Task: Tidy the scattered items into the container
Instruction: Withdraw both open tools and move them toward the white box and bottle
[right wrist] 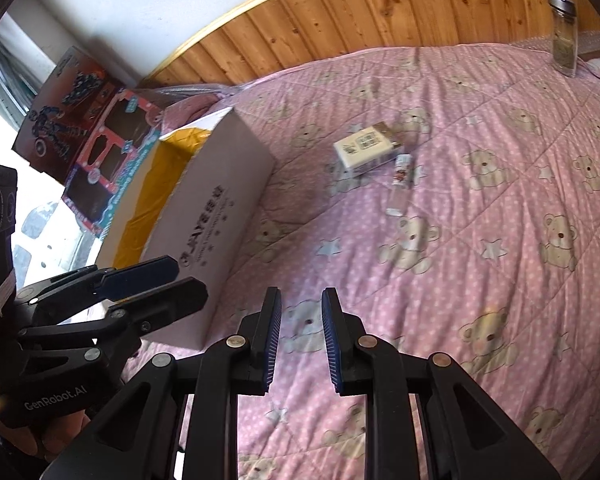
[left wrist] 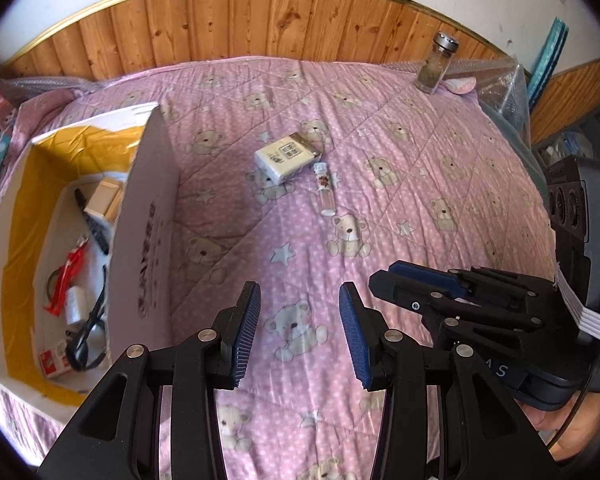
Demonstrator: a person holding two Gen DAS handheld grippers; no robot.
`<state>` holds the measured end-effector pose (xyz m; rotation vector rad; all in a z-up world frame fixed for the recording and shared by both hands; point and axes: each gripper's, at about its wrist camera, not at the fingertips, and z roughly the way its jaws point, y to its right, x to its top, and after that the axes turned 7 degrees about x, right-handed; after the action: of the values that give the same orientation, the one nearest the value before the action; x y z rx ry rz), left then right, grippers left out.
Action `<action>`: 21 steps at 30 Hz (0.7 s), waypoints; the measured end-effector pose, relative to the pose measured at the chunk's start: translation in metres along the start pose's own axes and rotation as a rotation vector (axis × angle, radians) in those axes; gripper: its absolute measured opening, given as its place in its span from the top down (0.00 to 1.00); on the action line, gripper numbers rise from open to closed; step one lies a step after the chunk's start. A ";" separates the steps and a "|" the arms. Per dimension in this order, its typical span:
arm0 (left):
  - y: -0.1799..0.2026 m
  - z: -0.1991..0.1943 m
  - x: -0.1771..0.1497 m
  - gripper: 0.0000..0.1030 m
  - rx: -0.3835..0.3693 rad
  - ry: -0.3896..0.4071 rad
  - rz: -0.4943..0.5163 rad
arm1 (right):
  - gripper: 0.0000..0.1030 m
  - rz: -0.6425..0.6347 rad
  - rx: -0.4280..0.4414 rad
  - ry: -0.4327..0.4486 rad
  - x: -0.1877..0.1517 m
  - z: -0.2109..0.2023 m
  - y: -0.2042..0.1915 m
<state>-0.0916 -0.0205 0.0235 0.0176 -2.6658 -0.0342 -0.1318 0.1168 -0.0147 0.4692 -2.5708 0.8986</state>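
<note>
One white cardboard box with a yellow lining (left wrist: 140,216) sits on the left of the pink bear-print quilt (left wrist: 420,208), already holding small odds and ends. Three strays are out: a white rectangular packet (left wrist: 286,157), a small clear vial (left wrist: 324,188) beside it, and a glass jar with a silver lid (left wrist: 436,65) far back. Left gripper (left wrist: 299,334) gapes wide, empty; right gripper (right wrist: 301,340) is narrower, also empty.

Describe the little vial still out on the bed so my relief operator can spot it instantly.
On the pink bear-print quilt, right of the open cardboard box, lies a white packet. The small clear vial lies on its side just beside it: slim, white-capped, red-flecked label, unlike the upright spice jar far back.
</note>
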 end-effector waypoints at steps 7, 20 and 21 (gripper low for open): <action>0.007 0.044 0.035 0.54 0.013 -0.032 0.031 | 0.78 0.023 -0.052 0.007 0.027 0.015 0.025; 0.001 0.126 0.095 0.53 -0.027 -0.100 0.040 | 0.77 0.046 -0.133 -0.001 0.065 0.060 0.062; 0.000 0.133 0.100 0.53 -0.034 -0.107 0.037 | 0.77 0.045 -0.138 -0.005 0.067 0.063 0.064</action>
<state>-0.2411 -0.0197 -0.0492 -0.0461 -2.7716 -0.0696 -0.2330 0.1110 -0.0639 0.3752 -2.6354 0.7298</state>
